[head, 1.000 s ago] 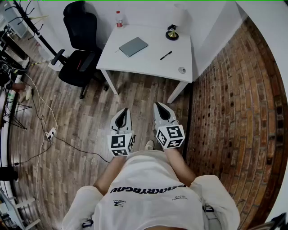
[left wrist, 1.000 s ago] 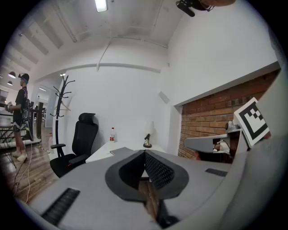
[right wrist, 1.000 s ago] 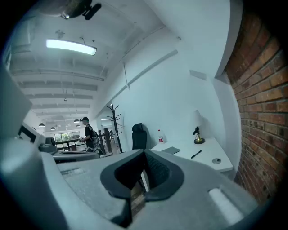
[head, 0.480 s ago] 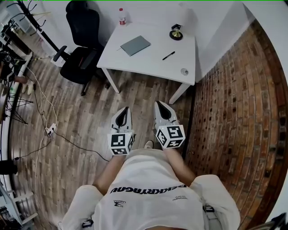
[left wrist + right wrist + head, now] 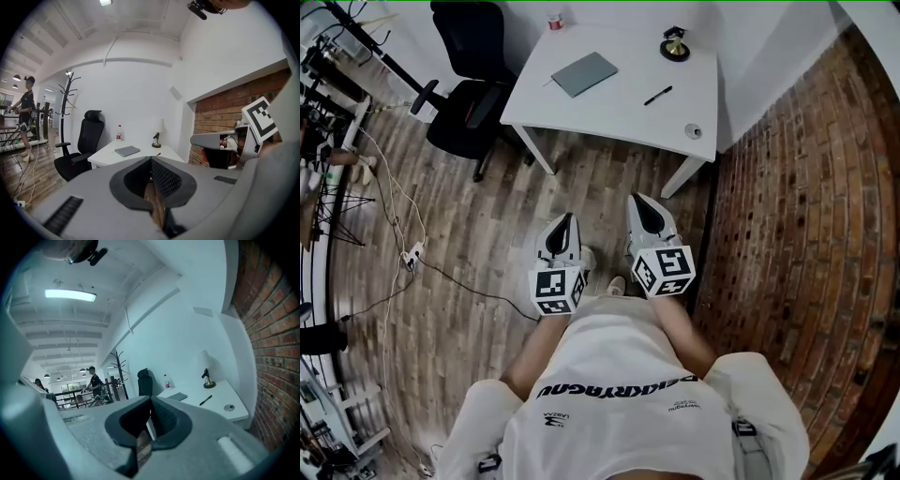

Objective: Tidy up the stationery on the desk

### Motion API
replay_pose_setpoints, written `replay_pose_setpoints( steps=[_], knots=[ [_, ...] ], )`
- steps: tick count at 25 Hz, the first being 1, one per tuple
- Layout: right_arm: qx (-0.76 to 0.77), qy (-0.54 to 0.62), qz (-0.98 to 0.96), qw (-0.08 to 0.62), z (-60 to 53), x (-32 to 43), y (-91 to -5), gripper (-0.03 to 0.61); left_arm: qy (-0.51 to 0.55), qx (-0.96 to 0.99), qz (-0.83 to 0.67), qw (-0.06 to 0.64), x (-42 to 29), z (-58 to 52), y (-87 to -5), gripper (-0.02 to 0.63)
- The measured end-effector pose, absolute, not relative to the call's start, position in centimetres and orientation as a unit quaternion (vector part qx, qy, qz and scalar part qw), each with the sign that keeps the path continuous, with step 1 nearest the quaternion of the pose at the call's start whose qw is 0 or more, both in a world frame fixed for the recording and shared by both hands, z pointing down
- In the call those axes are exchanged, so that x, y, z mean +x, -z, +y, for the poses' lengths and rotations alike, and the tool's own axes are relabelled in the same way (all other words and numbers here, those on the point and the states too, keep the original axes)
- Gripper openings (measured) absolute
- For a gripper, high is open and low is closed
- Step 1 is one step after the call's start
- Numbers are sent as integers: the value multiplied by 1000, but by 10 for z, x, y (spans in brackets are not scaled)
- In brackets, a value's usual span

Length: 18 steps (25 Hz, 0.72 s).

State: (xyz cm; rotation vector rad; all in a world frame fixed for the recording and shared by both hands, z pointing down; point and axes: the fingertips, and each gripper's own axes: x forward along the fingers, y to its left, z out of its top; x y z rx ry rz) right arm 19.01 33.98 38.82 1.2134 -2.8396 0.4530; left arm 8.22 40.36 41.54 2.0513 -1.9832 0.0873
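The left gripper (image 5: 566,219) and the right gripper (image 5: 636,200) are side by side over the wood floor (image 5: 469,244), each with its jaws pressed together and nothing between them. The stationery lies on the white desk (image 5: 609,117), which is on the far side and well apart from both grippers: a grey notebook (image 5: 584,73) at far left, a black pen (image 5: 657,96) to its right, and a small round item (image 5: 693,131) by the near right corner. Both grippers point toward the desk, and the pen lies roughly ahead of the right gripper.
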Motion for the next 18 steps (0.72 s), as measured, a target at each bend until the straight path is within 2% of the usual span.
replay_pose_setpoints(
  steps=[8, 18],
  knots=[
    [397, -140, -906, 27, 293, 175, -404, -3, -11, 727, -671, 147, 71, 352, -426, -2],
    [434, -146, -888, 28, 178, 124, -409, -2, -15, 763, -630, 142, 19, 222, -421, -2]
  ],
)
